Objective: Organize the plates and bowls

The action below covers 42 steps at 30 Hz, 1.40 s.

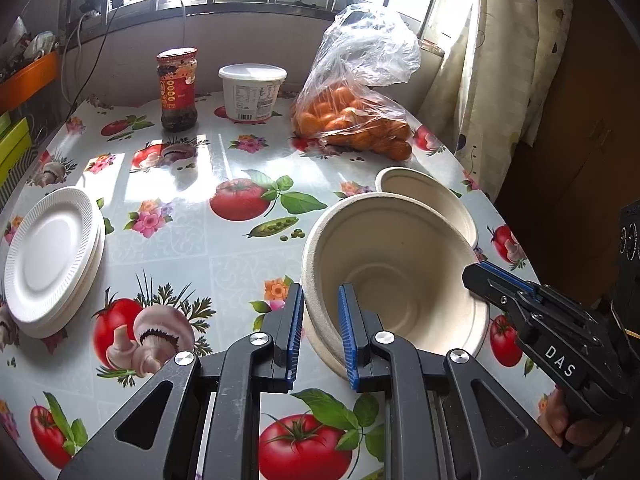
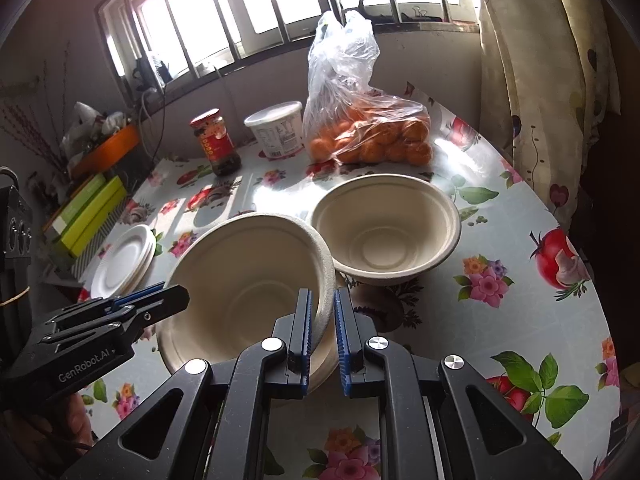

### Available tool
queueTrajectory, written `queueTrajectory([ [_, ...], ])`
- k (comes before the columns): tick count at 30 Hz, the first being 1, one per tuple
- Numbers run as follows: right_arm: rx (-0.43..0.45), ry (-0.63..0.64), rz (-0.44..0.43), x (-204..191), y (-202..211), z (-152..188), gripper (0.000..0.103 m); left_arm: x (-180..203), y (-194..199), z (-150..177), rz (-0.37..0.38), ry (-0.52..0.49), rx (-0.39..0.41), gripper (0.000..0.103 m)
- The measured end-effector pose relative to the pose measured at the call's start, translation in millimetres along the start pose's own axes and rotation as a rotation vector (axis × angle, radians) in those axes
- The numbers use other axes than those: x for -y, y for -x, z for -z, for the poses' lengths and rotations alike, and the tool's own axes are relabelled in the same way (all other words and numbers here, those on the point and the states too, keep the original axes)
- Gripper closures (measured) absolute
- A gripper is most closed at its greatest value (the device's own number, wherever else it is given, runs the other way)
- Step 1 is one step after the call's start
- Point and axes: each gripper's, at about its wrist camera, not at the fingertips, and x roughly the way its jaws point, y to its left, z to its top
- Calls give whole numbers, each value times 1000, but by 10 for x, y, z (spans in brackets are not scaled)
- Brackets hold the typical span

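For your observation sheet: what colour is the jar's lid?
Red; the jar lid shows best in the left wrist view.

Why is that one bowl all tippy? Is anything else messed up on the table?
The near bowl is tilted because both grippers, left gripper and right gripper, pinch its rim on opposite sides. The other bowl sits flat on the table, and the white plates are stacked neatly. Nothing is spilled or broken.

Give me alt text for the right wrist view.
Both grippers, right and left, clamp opposite rims of a tilted paper bowl beside a second bowl resting on the floral tablecloth. Stacked white plates sit left; a jar, tub and bagged oranges stand behind.
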Motion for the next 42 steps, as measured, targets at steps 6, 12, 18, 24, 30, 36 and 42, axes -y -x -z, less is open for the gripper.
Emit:
queueTrajectory([
  [6,-13,6,7,-5,-64,18,91,-33,-68,20,-3,8,-17,84],
  [12,-24,19,21,-24,-103,58,91,-39,-101,27,-11,9,-23,84],
  [18,-28,19,26,-9,-118,87,91,-28,-123,43,-14,6,-34,84],
  [24,-29,21,32,4,-130,113,91,-19,-126,36,-22,1,-32,84],
  [30,-34,23,35,17,-148,127,91,-12,-144,41,-28,-1,-37,84],
  [36,-37,26,37,22,-158,134,90,-10,-149,42,-29,0,-41,84],
  [42,-37,25,37,22,-156,135,81,-3,-149,42,-26,-2,-39,84],
])
